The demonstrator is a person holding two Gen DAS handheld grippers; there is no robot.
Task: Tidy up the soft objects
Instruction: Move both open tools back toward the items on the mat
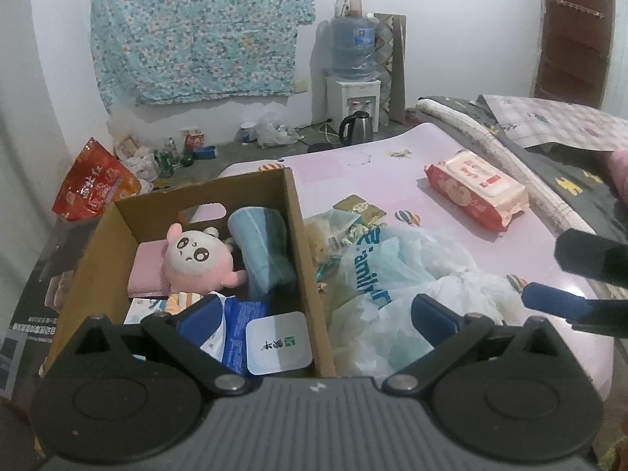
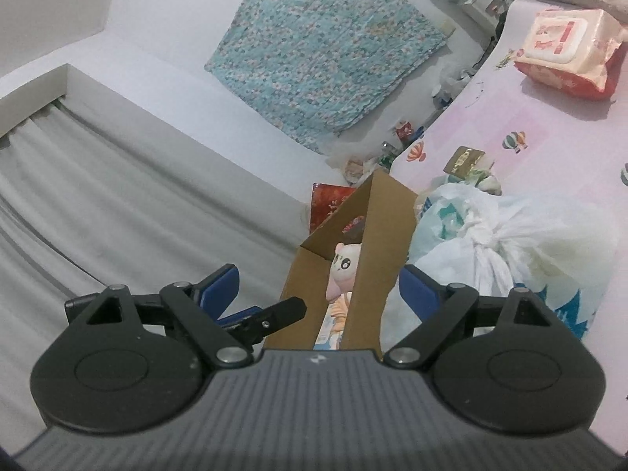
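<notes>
A cardboard box [image 1: 298, 212] stands at the left edge of the pink table [image 1: 353, 165]. In it lie a pink plush toy [image 1: 196, 259], a rolled blue towel [image 1: 263, 247], a pink cloth [image 1: 147, 267] and a blue-and-white wipes pack [image 1: 255, 325]. My left gripper [image 1: 314, 314] is open and empty, straddling the box's right wall. My right gripper [image 2: 318, 286] is open and empty above the box [image 2: 373, 243], with the plush [image 2: 345, 263] inside; its fingers [image 1: 565, 302] show at the right of the left wrist view. A red wipes pack [image 1: 475, 188] [image 2: 565, 51] lies on the table.
White plastic bags [image 1: 412, 274] [image 2: 510, 243] lie on the table right of the box, with small snack packets [image 1: 353, 212] behind them. Bedding [image 1: 549, 133] borders the table's far right. A water dispenser [image 1: 353, 70], a kettle [image 1: 355, 127] and floor clutter stand by the wall. A red bag [image 1: 94, 184] sits left.
</notes>
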